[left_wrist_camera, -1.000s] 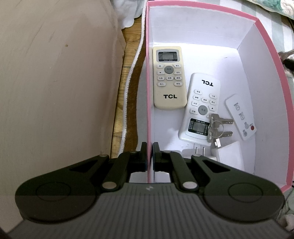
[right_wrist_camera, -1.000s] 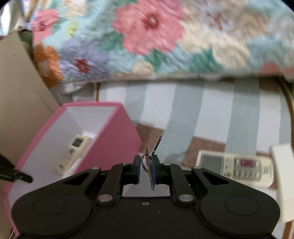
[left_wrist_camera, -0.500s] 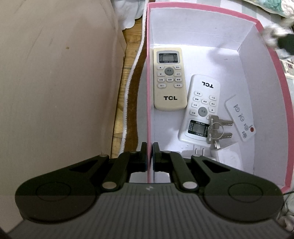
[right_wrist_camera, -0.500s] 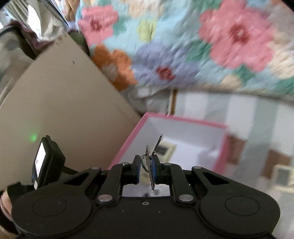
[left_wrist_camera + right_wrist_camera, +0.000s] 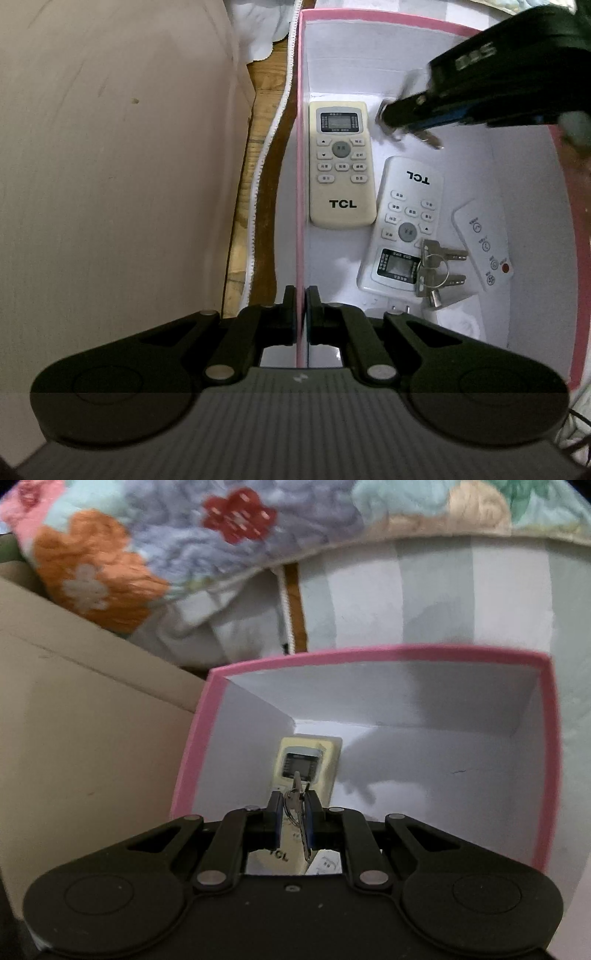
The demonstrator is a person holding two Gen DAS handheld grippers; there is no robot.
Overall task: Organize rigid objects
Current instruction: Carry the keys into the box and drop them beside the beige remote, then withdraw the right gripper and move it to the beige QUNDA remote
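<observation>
Swinging in from over the striped bedcover, the right tool (image 5: 294, 812) now hangs above the open pink cardboard box with white inside (image 5: 524, 206), nose tilted steeply down, clamped on a small bunch of metal keys on a ring (image 5: 296, 797) for dropping inside. Below lie a cream remote control (image 5: 341, 166), a white remote control (image 5: 404, 225) and another key bunch (image 5: 437, 269). Pointing almost straight down, the left tool (image 5: 301, 310) pinches the box's near wall, probably to steady it.

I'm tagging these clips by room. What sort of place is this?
Most likely a bedroom, working on a bed: a floral quilt lies bunched over a striped sheet, and the pink box holds household air-conditioner remotes.
</observation>
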